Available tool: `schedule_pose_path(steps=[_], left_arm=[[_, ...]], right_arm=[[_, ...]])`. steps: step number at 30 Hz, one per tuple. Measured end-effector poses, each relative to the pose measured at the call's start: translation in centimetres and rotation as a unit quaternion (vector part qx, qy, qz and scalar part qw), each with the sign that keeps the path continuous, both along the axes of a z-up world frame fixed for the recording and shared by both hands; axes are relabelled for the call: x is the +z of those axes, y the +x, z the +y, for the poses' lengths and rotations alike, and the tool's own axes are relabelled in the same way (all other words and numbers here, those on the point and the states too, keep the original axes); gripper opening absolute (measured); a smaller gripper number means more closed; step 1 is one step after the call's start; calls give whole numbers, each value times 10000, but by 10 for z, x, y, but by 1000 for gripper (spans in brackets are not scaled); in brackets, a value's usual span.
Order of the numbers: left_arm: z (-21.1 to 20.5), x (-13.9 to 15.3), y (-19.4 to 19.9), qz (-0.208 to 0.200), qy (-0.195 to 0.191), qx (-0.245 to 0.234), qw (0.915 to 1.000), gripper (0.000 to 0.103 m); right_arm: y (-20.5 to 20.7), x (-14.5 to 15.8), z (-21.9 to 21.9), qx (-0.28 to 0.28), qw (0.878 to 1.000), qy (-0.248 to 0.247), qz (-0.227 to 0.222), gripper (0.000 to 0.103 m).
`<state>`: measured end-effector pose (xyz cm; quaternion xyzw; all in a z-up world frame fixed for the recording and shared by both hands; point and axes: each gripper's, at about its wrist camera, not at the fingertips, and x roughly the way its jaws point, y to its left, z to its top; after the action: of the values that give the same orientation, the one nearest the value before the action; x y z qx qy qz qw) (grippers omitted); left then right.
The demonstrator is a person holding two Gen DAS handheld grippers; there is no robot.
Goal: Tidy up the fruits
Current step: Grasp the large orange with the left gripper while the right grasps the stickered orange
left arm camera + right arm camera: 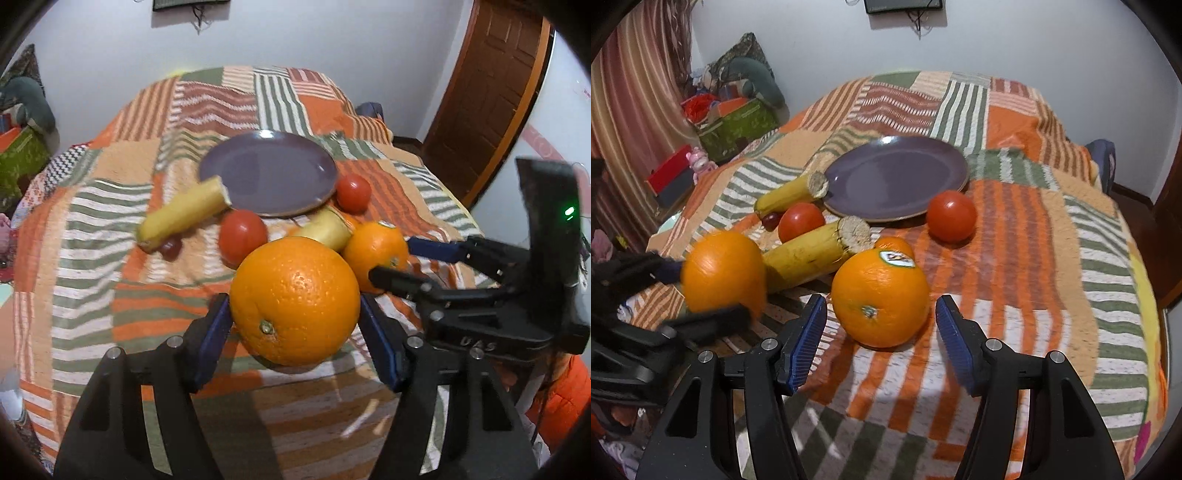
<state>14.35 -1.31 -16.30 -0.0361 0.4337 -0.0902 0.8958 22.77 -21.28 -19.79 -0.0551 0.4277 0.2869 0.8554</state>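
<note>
Between the blue pads of my left gripper (295,317) sits a large navel orange (295,301), pinched on both flanks and apparently raised off the patchwork bedspread (92,258), stem scar facing the camera. My right gripper (881,332) is spread wide and holds nothing; a second, stickered orange (881,297) rests on the cloth just ahead of its fingertips, not yet between them. Ahead of both tools lies the empty purple plate (267,173), which I judge to be the destination. Ahead and left of my left tool, one banana half (184,212) touches the plate's near rim with a dark grape (170,246) against it; a tomato (242,236) lies directly beyond the held orange, a second banana half (812,254) and another tomato (353,192) further right. For this carry I want the left tool to rise enough to clear the tomato and banana pieces, travel forward over the plate's centre, then lower until the fruit touches before letting go, since a round orange dropped on a shallow plate will likely roll off. Firm, even pressure matters; squeezing harder risks popping it out forward. With the right tool, I would advance so the pads straddle the stickered orange's widest part before closing, keeping clear of the left arm beside it.
</note>
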Motion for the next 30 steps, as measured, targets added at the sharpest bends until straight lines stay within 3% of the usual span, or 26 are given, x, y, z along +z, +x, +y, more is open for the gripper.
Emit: schedule_pose_path(steps=[1, 4, 8, 10, 18, 30], left_arm=[[3, 1, 1, -20, 15, 33, 10000, 68], [12, 2, 3, -20, -36, 94, 9999, 68], [15, 0, 6, -15, -72, 149, 9999, 68], [15, 0, 7, -26, -94, 152, 9998, 68], [14, 9, 11, -152, -62, 159, 9997, 68], [31, 40, 35, -601, 37, 364, 9975, 68]], right_arm=[[1, -2, 2, -9, 10000, -41, -26, 65], [4, -5, 7, -51, 9999, -146, -71, 69], [12, -15, 12, -88, 9994, -316, 130, 68], [15, -21, 11, -95, 9991, -293, 280, 63], [9, -12, 5, -202, 9994, -217, 199, 62], [18, 49, -5, -357, 9974, 0, -633, 62]])
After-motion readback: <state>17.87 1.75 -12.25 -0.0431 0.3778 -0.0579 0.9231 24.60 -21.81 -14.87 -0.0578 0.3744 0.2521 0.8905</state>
